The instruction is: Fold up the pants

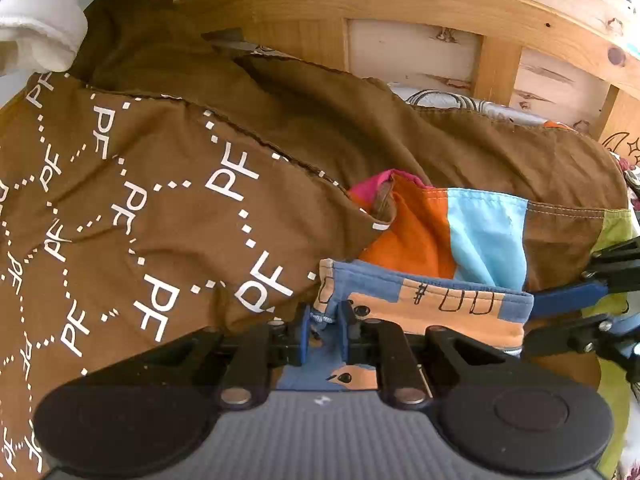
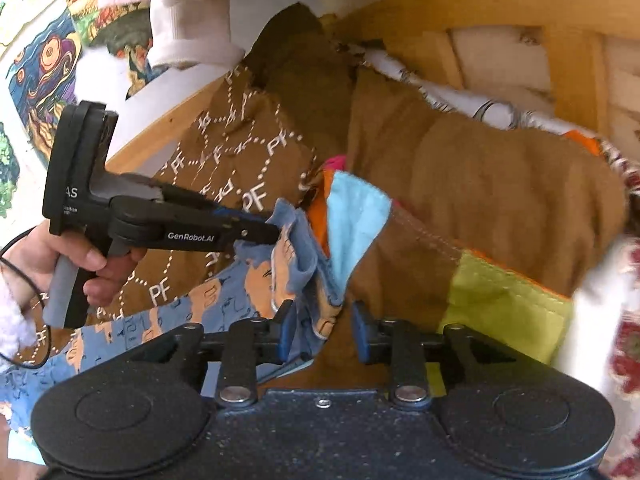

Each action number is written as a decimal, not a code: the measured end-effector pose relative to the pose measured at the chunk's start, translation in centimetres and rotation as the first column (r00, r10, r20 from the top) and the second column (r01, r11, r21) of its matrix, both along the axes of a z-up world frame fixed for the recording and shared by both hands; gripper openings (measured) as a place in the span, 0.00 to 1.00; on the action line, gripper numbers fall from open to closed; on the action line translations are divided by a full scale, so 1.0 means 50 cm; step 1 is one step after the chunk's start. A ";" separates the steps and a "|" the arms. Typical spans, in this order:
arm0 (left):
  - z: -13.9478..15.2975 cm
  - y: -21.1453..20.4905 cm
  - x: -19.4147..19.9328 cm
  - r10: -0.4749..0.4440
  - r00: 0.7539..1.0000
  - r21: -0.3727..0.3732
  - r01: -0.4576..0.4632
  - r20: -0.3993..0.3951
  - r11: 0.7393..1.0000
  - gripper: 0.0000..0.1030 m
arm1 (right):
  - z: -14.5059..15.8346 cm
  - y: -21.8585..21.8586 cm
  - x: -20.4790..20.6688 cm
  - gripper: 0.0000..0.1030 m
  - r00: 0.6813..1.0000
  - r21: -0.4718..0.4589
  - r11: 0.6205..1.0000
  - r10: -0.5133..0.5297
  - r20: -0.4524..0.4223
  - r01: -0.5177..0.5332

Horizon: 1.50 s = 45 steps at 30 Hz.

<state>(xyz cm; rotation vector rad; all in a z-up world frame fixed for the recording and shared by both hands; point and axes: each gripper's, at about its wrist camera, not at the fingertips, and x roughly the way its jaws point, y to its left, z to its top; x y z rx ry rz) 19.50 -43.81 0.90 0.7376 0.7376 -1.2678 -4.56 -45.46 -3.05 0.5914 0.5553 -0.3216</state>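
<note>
Small blue pants with an orange print (image 1: 440,304) lie bunched on a brown cloth. My left gripper (image 1: 325,330) is shut on one edge of them, with a bit of blue fabric pinched between its blue pads. In the right wrist view the left gripper (image 2: 274,228) comes in from the left and lifts that fold of the pants (image 2: 296,256). My right gripper (image 2: 324,332) stands open: a hanging fold of the pants lies against its left finger (image 2: 286,332), and the other finger is clear of it. The right gripper (image 1: 560,320) also shows at the right edge of the left wrist view.
The brown cloth printed with white "PF" letters (image 1: 140,200) and a patchwork quilt in orange, light blue and green (image 2: 504,304) cover the bed. A wooden slatted frame (image 1: 400,4) runs along the far side. White fabric (image 1: 44,28) sits at the top left. A person's hand (image 2: 40,256) holds the left gripper.
</note>
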 end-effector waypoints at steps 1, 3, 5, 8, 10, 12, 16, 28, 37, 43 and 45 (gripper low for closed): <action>0.000 0.002 -0.002 0.000 1.000 0.000 0.000 -0.001 1.000 0.17 | -0.004 -0.003 0.004 0.34 1.000 0.024 1.000 0.003 0.005 -0.004; -0.002 0.003 -0.003 0.000 1.000 0.001 0.000 0.002 1.000 0.17 | -0.009 -0.011 0.008 0.39 0.999 0.087 0.996 0.001 0.032 -0.004; -0.003 0.002 -0.005 -0.003 1.000 0.002 0.003 0.012 1.000 0.17 | -0.012 -0.021 0.012 0.42 0.998 0.153 0.988 -0.010 0.059 0.000; -0.004 0.002 -0.014 -0.008 0.999 0.005 0.008 0.035 1.000 0.17 | -0.013 -0.038 0.015 0.46 0.996 0.238 0.971 -0.034 0.087 0.012; -0.005 0.003 -0.019 -0.015 0.999 0.008 0.015 0.050 1.000 0.17 | -0.013 -0.046 0.018 0.45 0.994 0.276 0.961 -0.057 0.089 0.030; -0.008 0.004 -0.023 -0.019 0.998 0.007 0.018 0.060 1.000 0.17 | -0.014 -0.052 0.022 0.43 0.993 0.309 0.950 -0.078 0.086 0.048; -0.016 0.010 -0.024 -0.018 0.998 0.002 0.018 0.058 1.000 0.17 | -0.022 -0.053 0.034 0.21 0.995 0.310 0.948 -0.095 0.040 0.078; -0.005 0.034 -0.048 -0.012 0.999 -0.200 0.021 0.045 0.980 0.20 | 0.078 -0.022 0.009 0.08 0.996 -0.153 0.988 -0.012 0.092 0.027; -0.010 0.074 -0.047 0.096 0.991 -0.212 -0.073 0.098 0.975 0.67 | 0.031 0.011 0.019 0.28 0.999 -0.297 0.955 -0.011 -0.045 -0.003; 0.004 0.212 -0.055 0.228 0.973 -0.258 -0.212 0.033 0.943 0.90 | 0.078 0.042 0.016 0.79 0.999 -0.485 0.874 0.031 -0.008 -0.031; -0.009 0.262 -0.062 0.287 0.957 -0.233 -0.272 0.033 0.934 0.90 | 0.079 0.054 0.028 0.83 0.997 -0.538 0.840 0.063 -0.040 -0.074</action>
